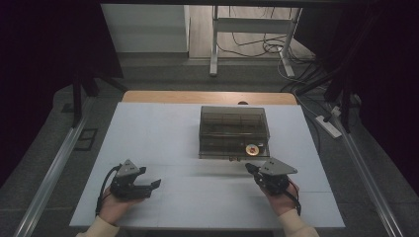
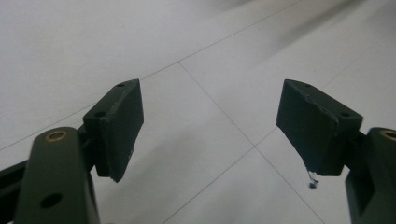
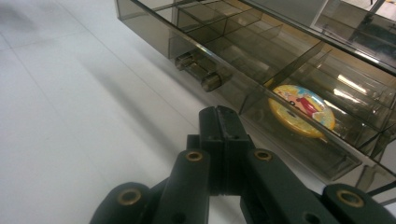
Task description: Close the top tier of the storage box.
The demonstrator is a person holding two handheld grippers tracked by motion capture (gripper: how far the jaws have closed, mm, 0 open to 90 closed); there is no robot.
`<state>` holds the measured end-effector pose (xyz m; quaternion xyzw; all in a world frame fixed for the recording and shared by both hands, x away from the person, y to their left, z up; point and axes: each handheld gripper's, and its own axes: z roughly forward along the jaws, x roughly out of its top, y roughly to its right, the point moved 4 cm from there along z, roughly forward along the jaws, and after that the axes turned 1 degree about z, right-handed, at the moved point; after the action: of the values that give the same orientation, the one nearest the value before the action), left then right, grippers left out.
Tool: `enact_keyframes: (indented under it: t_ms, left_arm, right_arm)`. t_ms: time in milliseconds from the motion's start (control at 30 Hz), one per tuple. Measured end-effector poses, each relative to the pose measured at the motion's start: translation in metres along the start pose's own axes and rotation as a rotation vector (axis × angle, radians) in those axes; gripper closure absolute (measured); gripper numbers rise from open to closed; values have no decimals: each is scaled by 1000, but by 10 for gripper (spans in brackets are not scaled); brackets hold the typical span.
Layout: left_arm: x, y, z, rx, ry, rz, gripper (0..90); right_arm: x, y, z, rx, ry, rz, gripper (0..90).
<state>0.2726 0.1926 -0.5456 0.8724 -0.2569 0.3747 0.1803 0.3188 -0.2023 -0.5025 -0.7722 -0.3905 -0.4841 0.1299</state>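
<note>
Right tongs (image 3: 223,122) closed – near badge (image 3: 301,109) in box (image 3: 154,28)

Smoky box (image 1: 234,131), yellow-red disc (image 1: 252,148)

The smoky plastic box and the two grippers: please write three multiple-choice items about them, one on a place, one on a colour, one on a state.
1. Where does the round badge lie?
A. On the white table
B. Inside the smoky box
C. Between the left gripper's fingers

2. Which colour is the badge's rim?
A. Yellow
B. Blue
C. Green

3. How do the right gripper's fingers stand?
A. Wide apart
B. Shut on the badge
C. Shut on nothing

Answers:
1 B, the badge sits in a compartment behind the clear front wall.
2 A, the right gripper view shows a yellow rim.
3 C, the fingers meet in front of the box, holding nothing.
</note>
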Motion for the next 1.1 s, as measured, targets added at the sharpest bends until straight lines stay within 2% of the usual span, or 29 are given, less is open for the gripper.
enact_keyframes:
  t_ms: [200, 367, 433, 500, 600, 1100]
  left_arm:
    - [0, -1, 0, 0, -1, 0, 232]
    - [0, -1, 0, 0, -3, -4, 227]
    - [0, -1, 0, 1, -4, -5, 217]
    - [0, -1, 0, 1, -5, -10, 214]
    - [0, -1, 1, -1, -9, -9, 209]
    - [1, 1, 1, -5, -14, -3, 206]
  right_arm:
    - [1, 6, 5, -10, 3, 27, 898]
    - [5, 7, 15, -30, -11, 20, 898]
    - [8, 6, 18, -20, -6, 20, 898]
    - [10, 4, 21, -31, -15, -6, 898]
    - [12, 2, 22, -37, -14, -18, 898]
    - [14, 5, 25, -42, 0, -14, 898]
